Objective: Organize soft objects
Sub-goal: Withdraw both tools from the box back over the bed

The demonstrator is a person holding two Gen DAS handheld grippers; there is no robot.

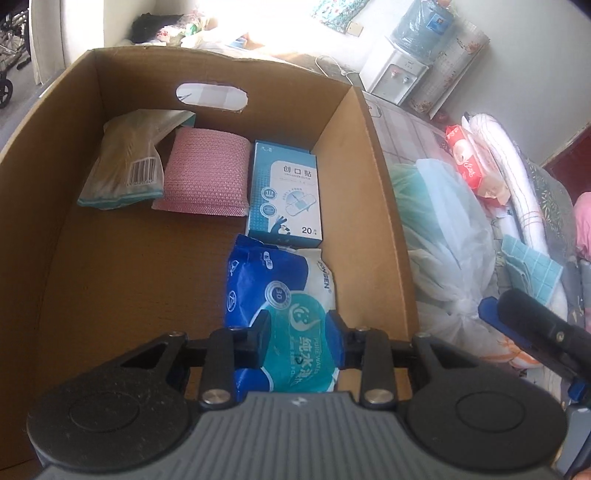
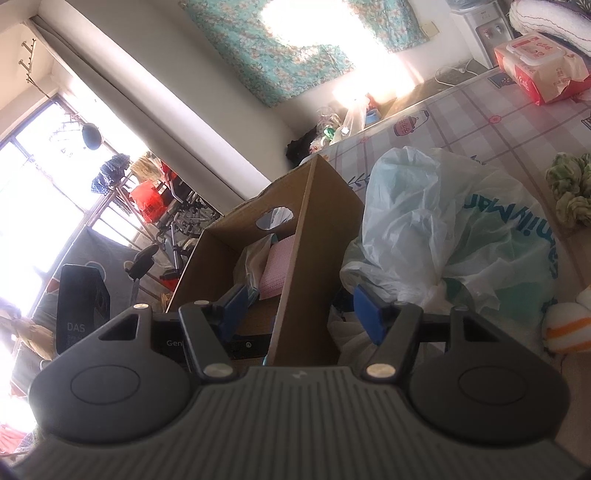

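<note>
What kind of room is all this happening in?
Probably a lived-in room at home: a water dispenser by the wall, a floral curtain over a bright window, and a patterned tablecloth strewn with household goods.

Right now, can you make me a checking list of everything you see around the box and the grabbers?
Surface: checked tablecloth, crowded.
Job's things: cardboard box holds a tissue pack, pink cloth, plaster box and wet wipes pack.
Clutter: plastic bag, red wipes pack, green scrunchie, striped plush.
Grippers: left gripper has the wet wipes pack between its fingers, low in the box; right gripper open, straddling the box wall.
Cables: white cord by the water dispenser.
Surroundings: floral curtain, bright window.
</note>
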